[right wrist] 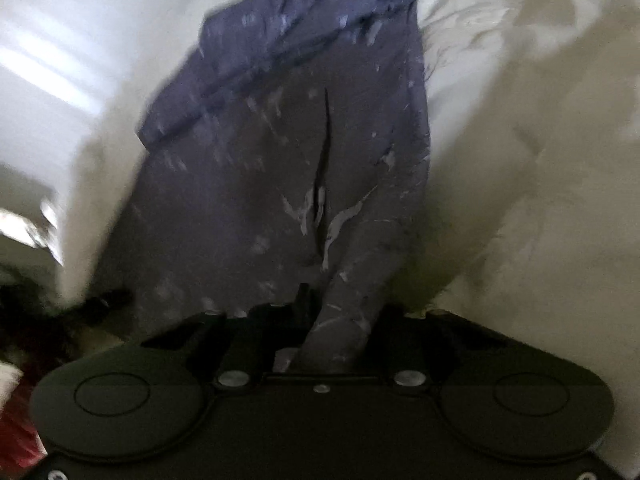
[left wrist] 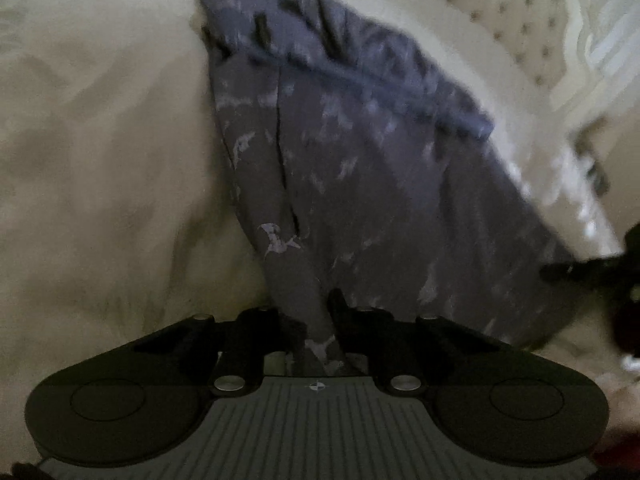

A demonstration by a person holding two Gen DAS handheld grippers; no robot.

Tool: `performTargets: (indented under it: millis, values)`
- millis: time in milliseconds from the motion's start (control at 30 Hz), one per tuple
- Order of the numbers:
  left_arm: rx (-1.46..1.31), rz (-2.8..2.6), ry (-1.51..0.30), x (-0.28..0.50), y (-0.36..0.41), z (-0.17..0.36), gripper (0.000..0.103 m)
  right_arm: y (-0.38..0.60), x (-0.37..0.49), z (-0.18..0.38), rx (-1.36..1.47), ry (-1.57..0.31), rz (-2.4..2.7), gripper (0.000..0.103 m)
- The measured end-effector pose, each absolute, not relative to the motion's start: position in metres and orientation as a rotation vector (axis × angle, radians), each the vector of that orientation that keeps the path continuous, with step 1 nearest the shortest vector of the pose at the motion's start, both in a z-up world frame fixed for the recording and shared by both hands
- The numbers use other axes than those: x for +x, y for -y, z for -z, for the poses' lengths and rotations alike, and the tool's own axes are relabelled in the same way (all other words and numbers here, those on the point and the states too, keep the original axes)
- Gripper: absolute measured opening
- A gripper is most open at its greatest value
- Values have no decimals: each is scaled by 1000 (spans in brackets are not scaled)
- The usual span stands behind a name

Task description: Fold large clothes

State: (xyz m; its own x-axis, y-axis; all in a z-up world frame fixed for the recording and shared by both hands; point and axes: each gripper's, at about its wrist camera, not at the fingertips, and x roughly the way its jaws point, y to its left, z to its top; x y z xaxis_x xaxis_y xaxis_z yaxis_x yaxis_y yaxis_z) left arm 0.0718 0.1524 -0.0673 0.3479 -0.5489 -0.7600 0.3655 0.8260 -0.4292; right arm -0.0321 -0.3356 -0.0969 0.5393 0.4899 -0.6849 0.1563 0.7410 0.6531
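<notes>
A large purple-grey garment (left wrist: 360, 152) with pale leaf prints lies stretched over a cream bed sheet (left wrist: 100, 140). My left gripper (left wrist: 316, 320) is shut on a bunched corner of the garment, which rises from between its fingers. In the right wrist view the same garment (right wrist: 280, 160) runs away from me, and my right gripper (right wrist: 336, 316) is shut on another bunched corner. The other gripper shows as a dark shape at the right edge of the left wrist view (left wrist: 600, 272) and at the left edge of the right wrist view (right wrist: 92, 304). The far end of the garment is folded over in a band.
The rumpled cream sheet (right wrist: 540, 160) covers the bed on all sides. A tufted cream headboard (left wrist: 500, 8) stands at the upper right of the left wrist view. Something red (right wrist: 20, 440) lies at the lower left of the right wrist view.
</notes>
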Motion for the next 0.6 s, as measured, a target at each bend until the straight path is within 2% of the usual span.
performTargets:
  millis: [233, 400, 600]
  values:
    - [-371, 639, -894, 86, -152, 29, 12, 351, -34, 64, 796, -719, -329, 17]
    - [-430, 628, -723, 113, -152, 0, 12, 365, -9, 40, 815, -568, -319, 17]
    - [-491, 591, -594, 162, -143, -10, 13, 390, 33, 25, 828, -414, -234, 17]
